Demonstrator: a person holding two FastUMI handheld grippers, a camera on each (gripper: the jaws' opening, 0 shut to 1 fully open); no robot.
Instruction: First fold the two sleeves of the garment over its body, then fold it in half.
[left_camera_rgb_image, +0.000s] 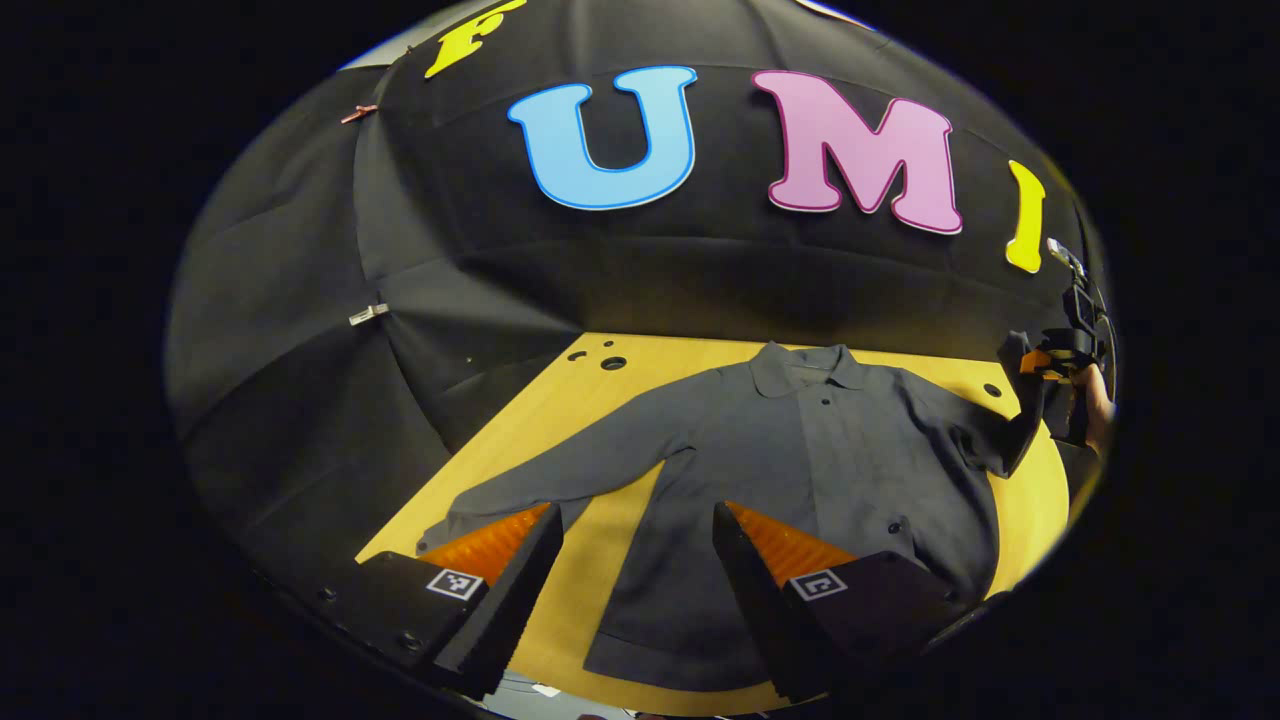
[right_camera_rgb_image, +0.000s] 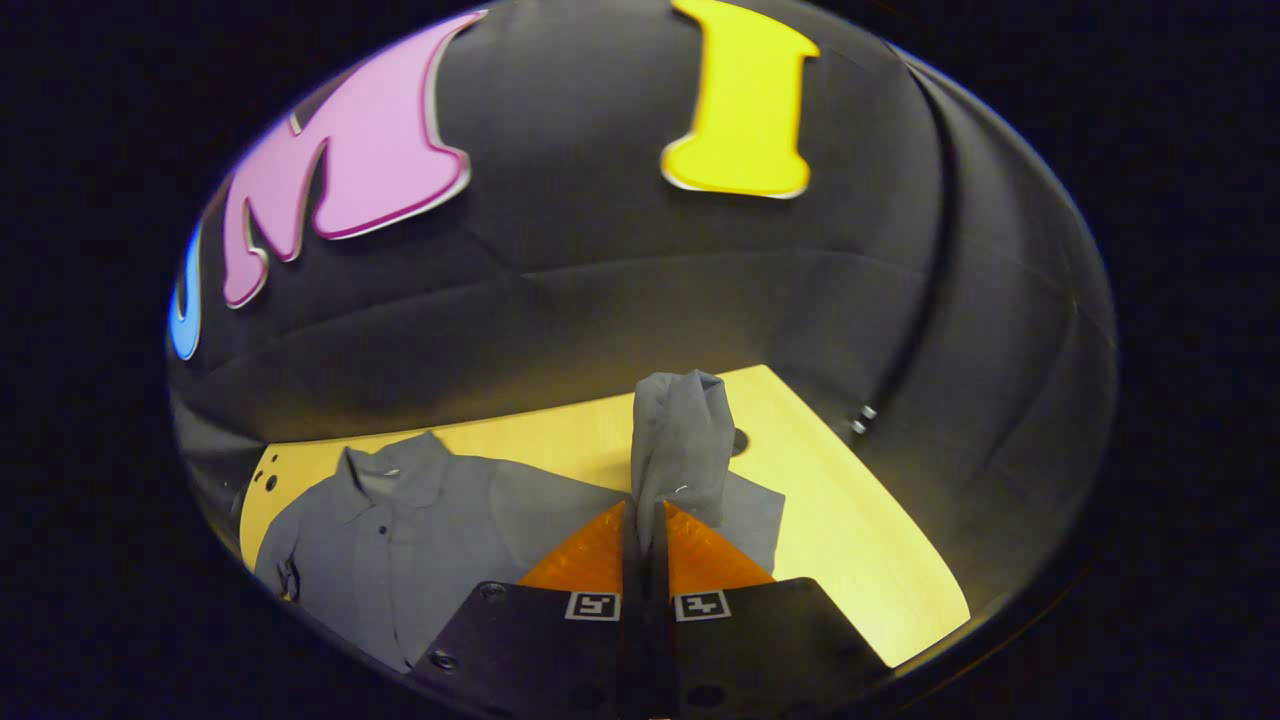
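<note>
Lying face up on the yellow wooden table (left_camera_rgb_image: 600, 400), the dark grey long-sleeved collared shirt (left_camera_rgb_image: 800, 450) is spread flat, its collar toward the far edge and its hem toward the near edge. One sleeve (left_camera_rgb_image: 540, 470) is stretched out flat toward the near left corner as the left gripper view shows it, untouched. The other sleeve (right_camera_rgb_image: 680, 440) is pinched at its cuff end between the pressed-together fingers of the right gripper (right_camera_rgb_image: 643, 525) and is held lifted above the surface, the cloth bunched and drooping from the grip. The right gripper and the hand holding it are also seen far off at the right edge of the left gripper view. The left gripper (left_camera_rgb_image: 630, 530) is held over the near edge with its fingers spread wide and nothing between them. The fabric is judged light, soft and limp, likely to sag and crease wherever it is not supported, so a hold at the cuff or a seam is thought best, with the sleeve laid down rather than dropped. The flat sleeve is probably best taken near its cuff.
</note>
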